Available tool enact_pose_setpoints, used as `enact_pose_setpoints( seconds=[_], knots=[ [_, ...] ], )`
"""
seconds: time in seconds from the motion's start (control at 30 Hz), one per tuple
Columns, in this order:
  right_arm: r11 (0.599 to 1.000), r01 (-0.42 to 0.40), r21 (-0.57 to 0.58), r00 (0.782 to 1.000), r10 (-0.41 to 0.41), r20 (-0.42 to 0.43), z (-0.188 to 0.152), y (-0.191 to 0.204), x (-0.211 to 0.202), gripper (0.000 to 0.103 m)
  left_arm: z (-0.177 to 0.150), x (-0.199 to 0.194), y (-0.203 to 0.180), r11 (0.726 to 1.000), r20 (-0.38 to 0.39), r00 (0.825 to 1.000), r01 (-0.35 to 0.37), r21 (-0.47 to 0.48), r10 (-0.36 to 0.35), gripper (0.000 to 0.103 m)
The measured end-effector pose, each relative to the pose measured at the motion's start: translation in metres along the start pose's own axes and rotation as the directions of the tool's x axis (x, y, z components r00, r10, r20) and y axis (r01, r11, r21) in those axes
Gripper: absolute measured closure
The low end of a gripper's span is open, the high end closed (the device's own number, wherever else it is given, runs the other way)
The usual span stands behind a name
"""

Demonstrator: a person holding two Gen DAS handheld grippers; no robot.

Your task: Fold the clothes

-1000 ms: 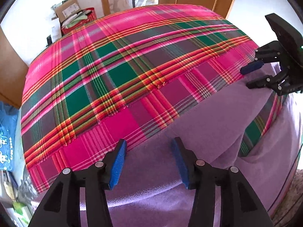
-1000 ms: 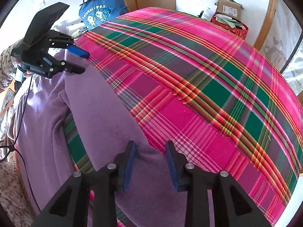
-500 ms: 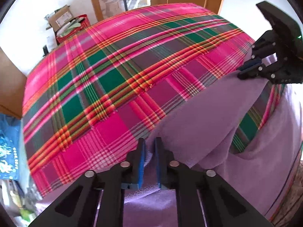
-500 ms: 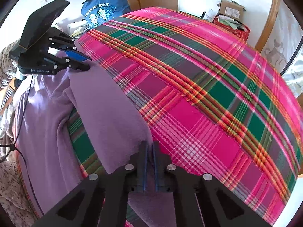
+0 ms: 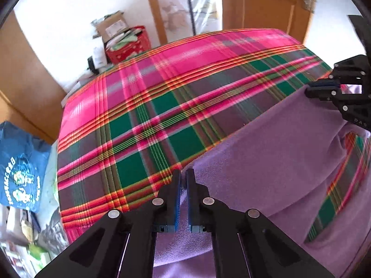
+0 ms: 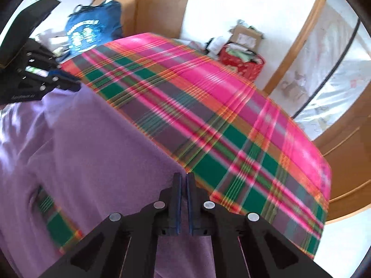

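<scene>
A purple fleece garment point(image 5: 266, 153) lies on a plaid-covered bed point(image 5: 143, 120). My left gripper point(image 5: 183, 180) is shut on the garment's left edge corner. In that view my right gripper point(image 5: 310, 89) shows at the far right, pinching the same edge. In the right wrist view my right gripper point(image 6: 183, 178) is shut on the garment point(image 6: 76, 148), and my left gripper point(image 6: 76, 84) shows at upper left, shut on the fabric. The edge is stretched between both grippers above the plaid cover point(image 6: 208, 106). A gap in the cloth shows plaid underneath.
A blue bag point(image 5: 20, 166) stands beside the bed, also in the right wrist view point(image 6: 90, 32). A red basket with boxes point(image 5: 127, 44) sits by the wall past the far edge. Wooden doors point(image 5: 266, 4) stand behind. Clutter lies on the floor at left.
Both grippers closed on the garment's edge, then lifted and carried it forward over the plaid cover, so more purple fabric now covers the bed.
</scene>
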State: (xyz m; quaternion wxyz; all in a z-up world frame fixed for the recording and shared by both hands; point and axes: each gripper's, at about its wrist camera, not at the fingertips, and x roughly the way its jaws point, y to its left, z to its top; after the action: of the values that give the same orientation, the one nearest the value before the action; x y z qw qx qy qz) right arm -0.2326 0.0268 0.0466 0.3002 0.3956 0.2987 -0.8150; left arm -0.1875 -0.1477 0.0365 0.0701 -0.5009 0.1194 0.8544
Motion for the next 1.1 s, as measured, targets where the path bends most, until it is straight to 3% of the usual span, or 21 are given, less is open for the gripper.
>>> enact_pose_setpoints(
  seconds=[0.07,0.23,0.5,0.7,0.97,1.1],
  knots=[
    [0.997,0.074,-0.037,0.997,-0.073,0.027,0.008,0.003,0.007,0.099,0.006,0.007,0.004,0.999,-0.010,1.000,-0.020,-0.033,0.020,0.098],
    [0.984,0.168,-0.067,0.986,-0.165,0.037,0.021,0.006,0.024,0.099,0.015,0.020,0.008,0.996,-0.015,0.999,-0.049,-0.076,0.048,0.098],
    [0.966,0.237,-0.101,0.972,-0.235,0.026,0.034,0.004,0.052,0.099,0.028,0.038,0.017,0.991,-0.040,0.998,-0.053,-0.123,0.048,0.098],
    [0.967,0.233,-0.099,0.972,-0.235,-0.009,0.035,0.004,0.071,0.099,0.030,0.050,0.015,0.991,-0.057,0.997,-0.065,-0.117,0.059,0.098],
    [0.958,0.268,-0.100,0.962,-0.272,-0.027,0.041,0.007,0.081,0.098,0.033,0.051,0.021,0.980,-0.080,0.995,-0.067,-0.190,0.052,0.095],
    [0.983,0.185,0.006,0.982,-0.185,-0.043,0.044,-0.006,0.065,0.098,0.025,0.037,0.027,0.971,-0.089,0.996,-0.049,-0.234,0.029,0.092]
  ],
)
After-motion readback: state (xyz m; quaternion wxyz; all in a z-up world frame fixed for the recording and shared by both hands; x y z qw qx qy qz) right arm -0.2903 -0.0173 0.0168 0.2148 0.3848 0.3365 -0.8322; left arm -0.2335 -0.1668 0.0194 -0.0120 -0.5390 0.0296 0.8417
